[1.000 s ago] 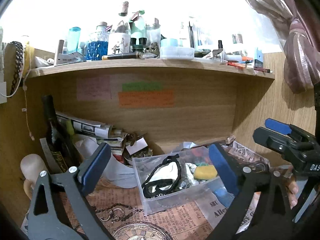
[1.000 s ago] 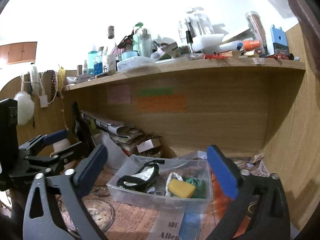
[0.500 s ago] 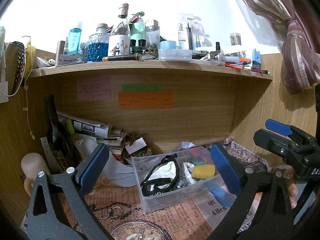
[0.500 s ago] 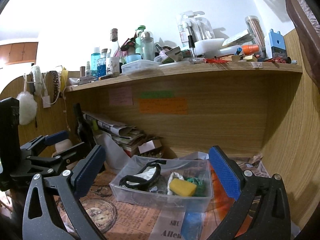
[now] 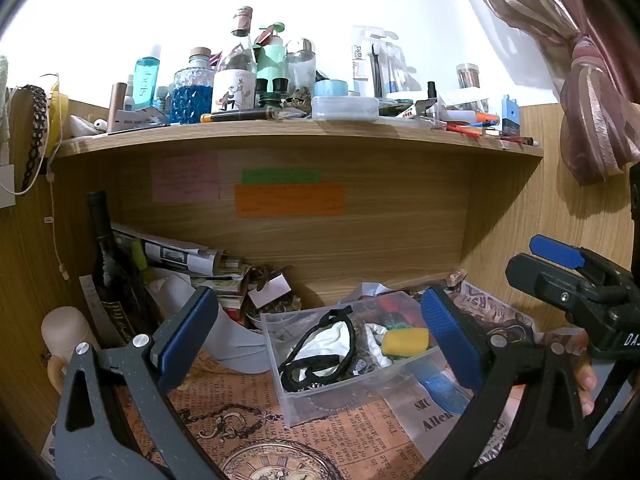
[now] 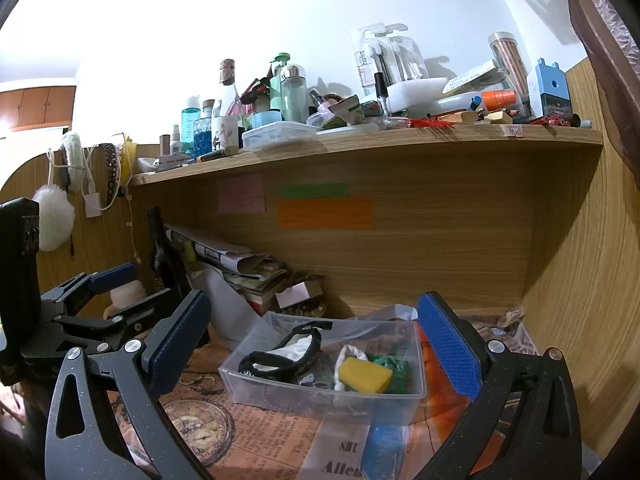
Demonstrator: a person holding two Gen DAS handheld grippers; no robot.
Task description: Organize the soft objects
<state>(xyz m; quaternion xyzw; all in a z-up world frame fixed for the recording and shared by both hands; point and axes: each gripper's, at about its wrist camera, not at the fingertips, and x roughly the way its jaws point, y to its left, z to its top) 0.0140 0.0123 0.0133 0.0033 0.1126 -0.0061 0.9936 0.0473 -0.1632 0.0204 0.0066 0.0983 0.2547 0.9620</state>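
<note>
Yellow sponge (image 6: 365,374) in clear box (image 6: 320,396), just ahead of right gripper (image 6: 314,350). Both grippers wide open, holding nothing; left gripper (image 5: 318,338) too. Best to go in slow, straight down, squeeze softly.

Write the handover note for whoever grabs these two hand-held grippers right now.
Left hand-held gripper: open, empty, held above the desk and aimed at the clear bin.
Right hand-held gripper: open, empty, also facing the bin.
In the bin: yellow sponge, black-and-white fabric piece, green item, white cloth scrap.
A blue item lies on the newspaper-print mat just in front of the bin, outside it.
Done: several soft things already sit in the bin.
Left: probably the blue item, if it is soft; neither gripper holds anything yet.
</note>
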